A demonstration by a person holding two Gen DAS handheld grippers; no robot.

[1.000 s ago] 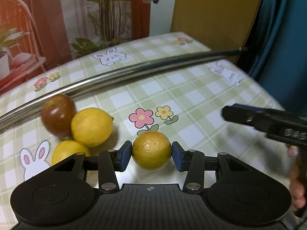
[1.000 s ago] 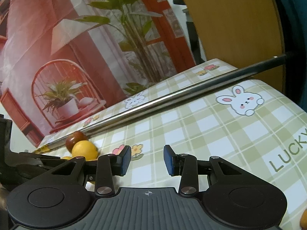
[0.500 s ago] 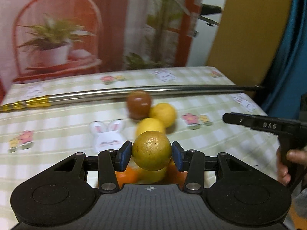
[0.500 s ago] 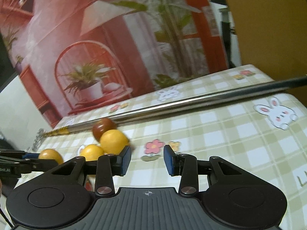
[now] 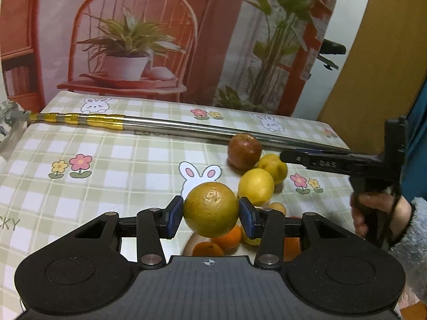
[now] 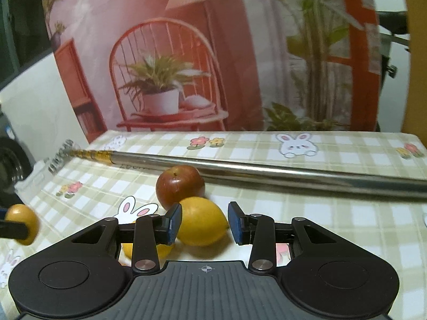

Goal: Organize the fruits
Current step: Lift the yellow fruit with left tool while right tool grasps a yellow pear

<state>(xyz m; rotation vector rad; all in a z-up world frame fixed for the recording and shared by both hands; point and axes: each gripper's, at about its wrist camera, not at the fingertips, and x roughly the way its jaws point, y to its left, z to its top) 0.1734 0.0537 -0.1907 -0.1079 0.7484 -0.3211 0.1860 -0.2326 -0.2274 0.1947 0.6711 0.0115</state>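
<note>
The left gripper [image 5: 211, 214] pinches a firm, pebbly-skinned orange [image 5: 210, 209] across its widest girth, lifted above the bench [image 5: 112, 160] beside the lemon [image 6: 201, 220], which the spread right gripper [image 6: 205, 222] straddles; both look rigid, light and roll-prone.

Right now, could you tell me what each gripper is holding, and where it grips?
The left gripper clamps an orange at its two opposite sides. The right gripper is open around a lemon, holding nothing.
</note>
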